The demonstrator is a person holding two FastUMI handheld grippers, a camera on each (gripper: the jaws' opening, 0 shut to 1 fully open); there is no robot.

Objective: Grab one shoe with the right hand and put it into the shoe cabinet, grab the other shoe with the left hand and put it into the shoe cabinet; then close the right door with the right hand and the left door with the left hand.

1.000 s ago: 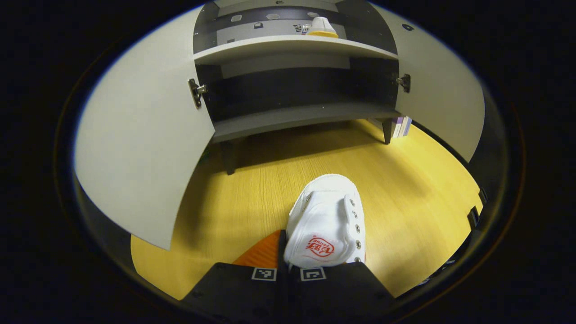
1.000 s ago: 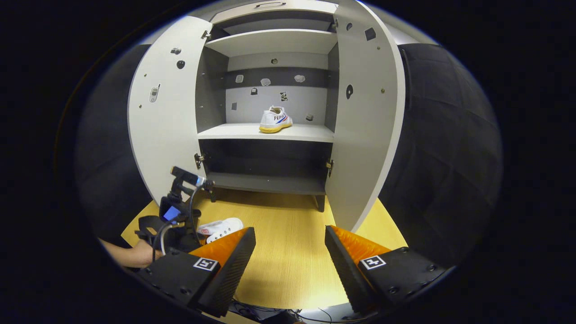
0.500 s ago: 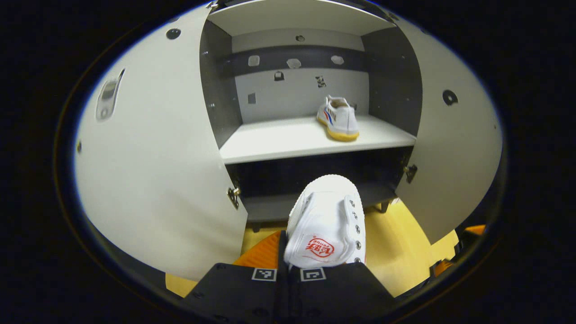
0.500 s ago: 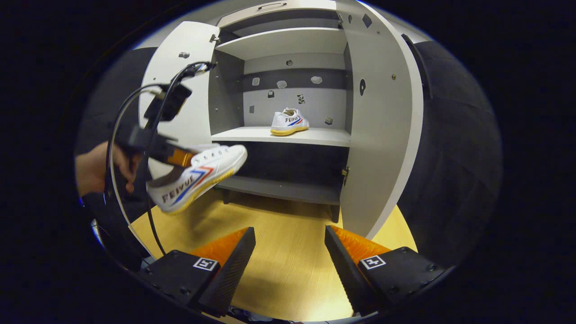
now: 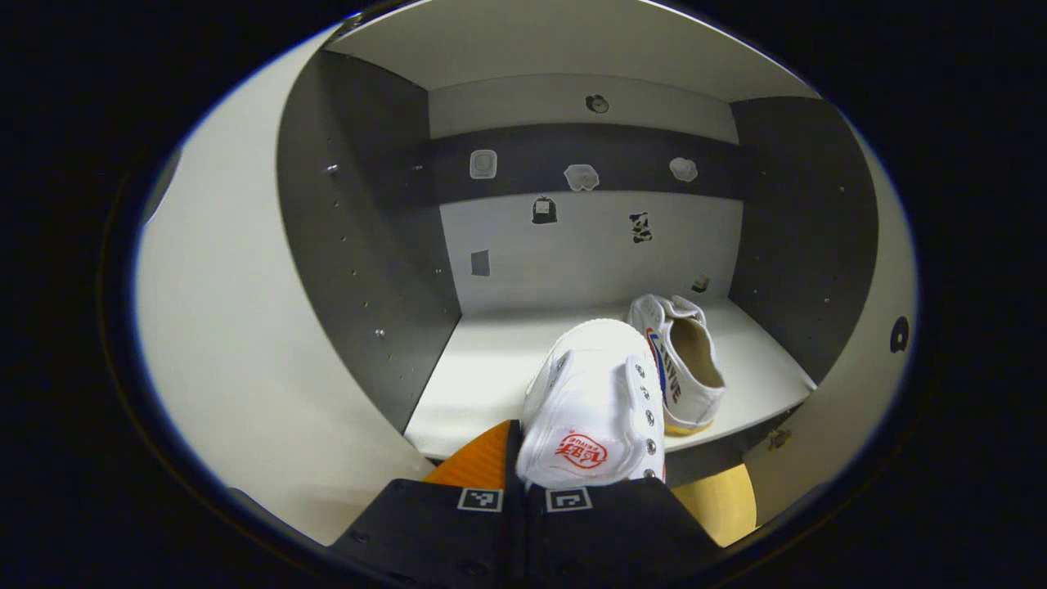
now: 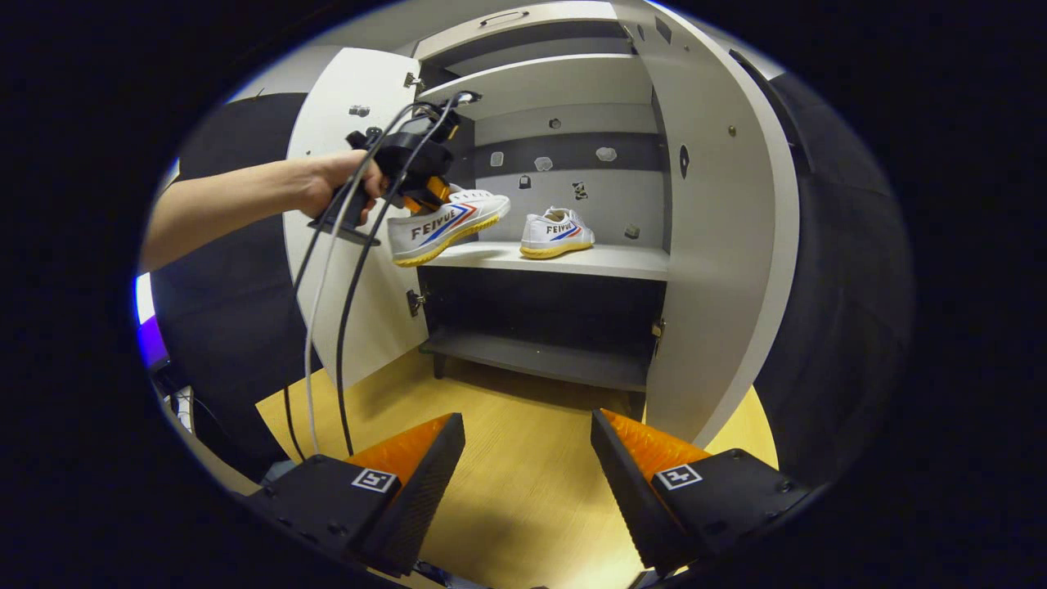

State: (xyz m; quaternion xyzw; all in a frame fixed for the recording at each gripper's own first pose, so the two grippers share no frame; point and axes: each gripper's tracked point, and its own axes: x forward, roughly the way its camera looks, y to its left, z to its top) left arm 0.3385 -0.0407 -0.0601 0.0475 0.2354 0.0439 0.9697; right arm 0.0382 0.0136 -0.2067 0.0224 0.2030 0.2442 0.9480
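Right gripper view: both doors of the shoe cabinet stand open, and one shoe sits on its middle shelf. The left gripper is clamped on the other shoe, which has risen from floor height to the shelf's front edge. The right gripper hangs with fingers apart, holding nothing.

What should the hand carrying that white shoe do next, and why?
Probably carry the held shoe a little further in and lower it onto the shelf. It hangs above the shelf's front edge in the left gripper, beside the placed shoe, with bare shelf to that shoe's left.
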